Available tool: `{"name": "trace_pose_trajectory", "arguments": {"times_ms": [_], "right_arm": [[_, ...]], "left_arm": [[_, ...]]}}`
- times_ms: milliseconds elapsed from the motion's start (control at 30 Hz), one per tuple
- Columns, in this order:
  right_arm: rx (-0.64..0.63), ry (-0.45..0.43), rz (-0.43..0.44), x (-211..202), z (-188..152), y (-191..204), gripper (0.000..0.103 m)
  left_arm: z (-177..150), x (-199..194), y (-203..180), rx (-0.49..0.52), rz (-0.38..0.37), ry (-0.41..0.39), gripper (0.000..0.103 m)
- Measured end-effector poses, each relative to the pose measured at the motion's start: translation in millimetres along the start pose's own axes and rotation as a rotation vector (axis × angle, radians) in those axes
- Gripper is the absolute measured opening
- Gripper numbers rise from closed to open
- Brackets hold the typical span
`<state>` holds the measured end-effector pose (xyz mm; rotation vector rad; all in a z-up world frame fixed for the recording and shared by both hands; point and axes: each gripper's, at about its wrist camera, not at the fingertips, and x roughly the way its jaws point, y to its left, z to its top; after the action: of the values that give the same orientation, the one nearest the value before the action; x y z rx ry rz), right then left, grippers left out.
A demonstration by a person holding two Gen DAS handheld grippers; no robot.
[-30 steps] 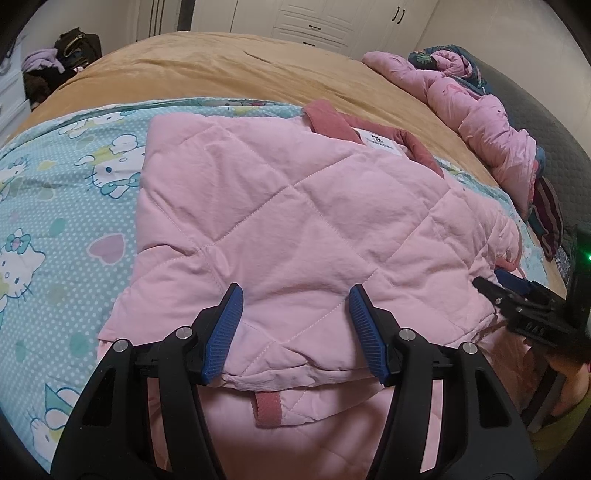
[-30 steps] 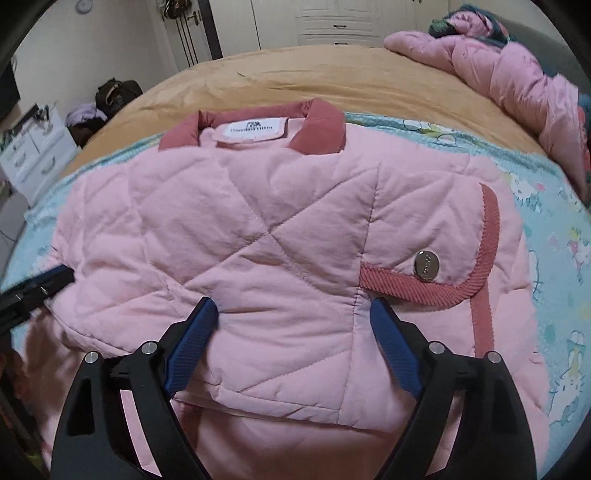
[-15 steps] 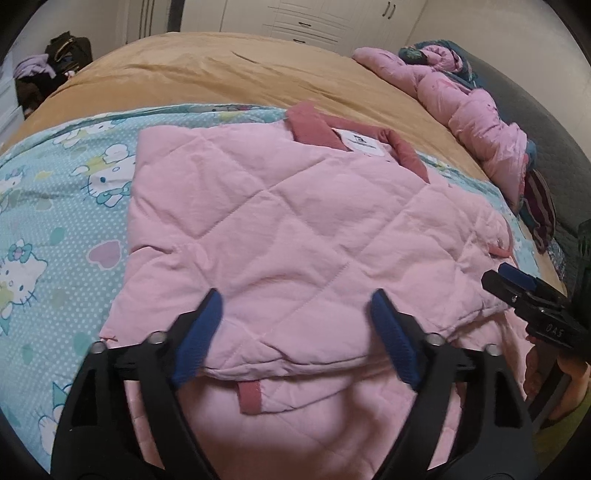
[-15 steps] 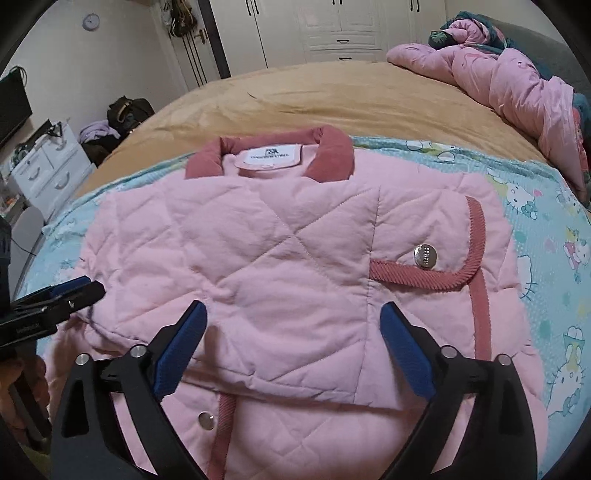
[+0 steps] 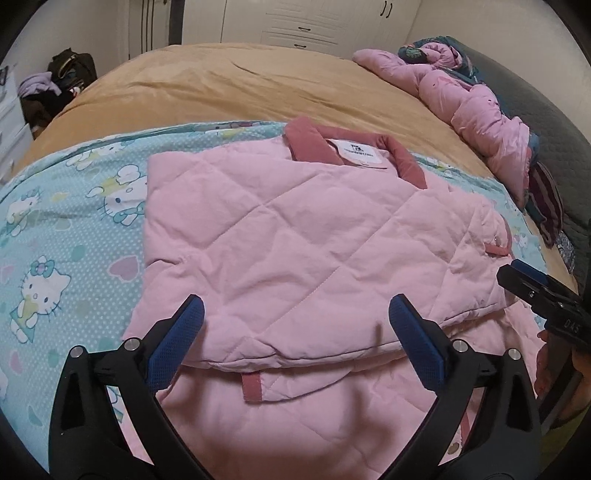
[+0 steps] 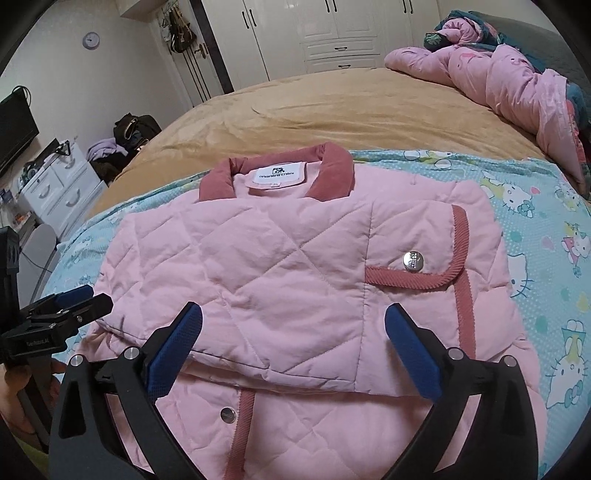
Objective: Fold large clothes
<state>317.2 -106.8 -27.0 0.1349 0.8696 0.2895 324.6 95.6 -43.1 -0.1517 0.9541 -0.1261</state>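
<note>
A pink quilted jacket [image 5: 295,229] with a dark-pink collar [image 6: 332,173] lies folded on the bed, its lower half doubled up over the top. My left gripper [image 5: 295,301] hovers over the fold's near edge on the left side. Its jaws are opening, and the blue pads [image 5: 177,332] stand clear of the cloth. My right gripper [image 6: 293,308] hovers over the same edge beside the trimmed pocket flap and its snap button [image 6: 413,261]. Its jaws are opening too, with nothing pressed between them. Each gripper shows at the edge of the other's view: right gripper [image 5: 524,280], left gripper [image 6: 85,299].
The jacket rests on a turquoise cartoon-cat sheet [image 5: 74,221] over a tan blanket [image 5: 258,85]. A bunched pink duvet [image 5: 480,110] lies at the far right of the bed. White drawers [image 6: 62,188] and bags [image 6: 133,129] stand on the floor to the left, with wardrobes [image 6: 332,33] behind.
The jaws of both grippers have spread wider, releasing the jacket's folded edge. Both grippers have lifted a little above it. The jacket has stayed folded where it lay.
</note>
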Motion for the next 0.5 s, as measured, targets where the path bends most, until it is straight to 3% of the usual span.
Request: {"name": "trace_pose_trajectory", "arguments": {"times_ms": [500], "right_arm": [[0.006,-0.032,0.01,-33,0,5,0.099]], "left_arm": [[1,-32,-19,0.011,-0.008,-0.036,0.094]]}}
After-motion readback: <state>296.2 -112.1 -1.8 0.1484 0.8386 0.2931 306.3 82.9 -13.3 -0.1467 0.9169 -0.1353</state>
